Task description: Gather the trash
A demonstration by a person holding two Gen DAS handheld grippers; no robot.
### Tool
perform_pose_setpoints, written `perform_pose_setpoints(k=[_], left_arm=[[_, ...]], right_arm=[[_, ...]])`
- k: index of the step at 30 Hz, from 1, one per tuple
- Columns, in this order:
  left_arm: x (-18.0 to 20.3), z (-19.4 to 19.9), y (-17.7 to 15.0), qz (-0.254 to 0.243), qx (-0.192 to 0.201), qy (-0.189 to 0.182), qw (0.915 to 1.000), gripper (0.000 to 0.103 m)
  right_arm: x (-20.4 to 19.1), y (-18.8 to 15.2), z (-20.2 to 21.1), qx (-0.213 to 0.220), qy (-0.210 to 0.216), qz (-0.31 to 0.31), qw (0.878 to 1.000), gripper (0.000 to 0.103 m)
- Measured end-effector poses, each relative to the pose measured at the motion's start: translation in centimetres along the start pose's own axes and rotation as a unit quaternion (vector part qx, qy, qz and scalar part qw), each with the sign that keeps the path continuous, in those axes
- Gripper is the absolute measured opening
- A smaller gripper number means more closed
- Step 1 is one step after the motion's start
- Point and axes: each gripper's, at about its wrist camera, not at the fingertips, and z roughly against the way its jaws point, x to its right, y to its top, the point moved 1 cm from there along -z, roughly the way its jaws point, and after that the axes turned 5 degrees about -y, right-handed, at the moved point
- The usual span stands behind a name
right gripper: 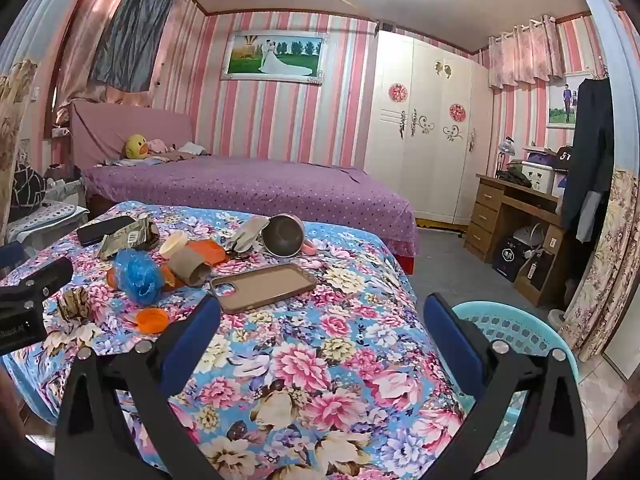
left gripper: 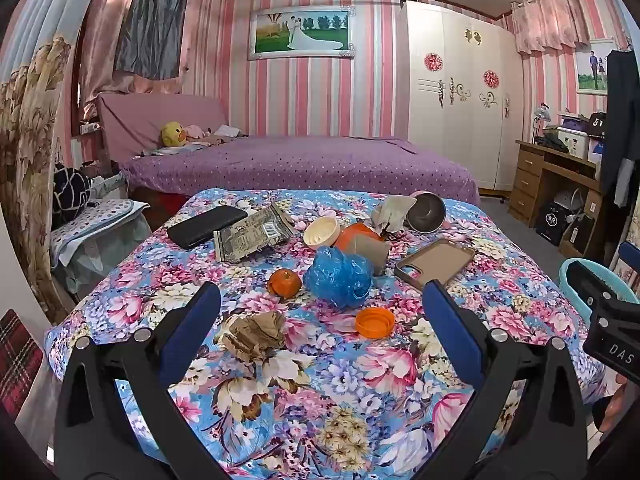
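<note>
Standing at the near edge of the table (left gripper: 320, 400), I am seeing both tools hanging over the flowered cloth with nothing between their blue pads. The left hand-held gripper (left gripper: 320, 312) is gaping wide above the crumpled brown paper (left gripper: 254, 334), not touching it. The right hand-held gripper (right gripper: 320, 320) is gaping just as wide over bare cloth, near the phone case (right gripper: 264, 286).

Much is getting cut off. The turquoise basket (right gripper: 516, 328), a perforated plastic tub, is sitting on the floor at the table's right corner, half hidden behind the right gripper's finger; in the left view only a sliver of its rim is showing. The cardboard tube (right gripper: 190, 270) is lying on its side, partly covering something orange behind it that I cannot make out. The small orange fruit (left gripper: 285, 283) is nearly vanishing behind the blue bag (right gripper: 138, 274) from the right side.

The bag is thin, glossy, scrunched plastic. The orange cap (left gripper: 375, 322) is a flat ribbed disc, lying open side up. The foil wrapper (left gripper: 254, 236) is creased and torn, overlapping a black phone (left gripper: 206, 226). A steel bowl (left gripper: 426, 212) is tipped on its side beside a limp grey cloth (left gripper: 390, 210), and a cream cup (left gripper: 321, 232) is lying mouth forward.
</note>
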Motion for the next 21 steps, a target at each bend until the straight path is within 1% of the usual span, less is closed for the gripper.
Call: perform_pose_setpoints(k=[21], left_arm=[[0.0, -0.04, -0.01, -0.003, -0.002, 0.001, 1.0, 0.098]], right_arm=[[0.09, 0.0, -0.03, 0.002, -0.002, 0.001, 1.0, 0.099]])
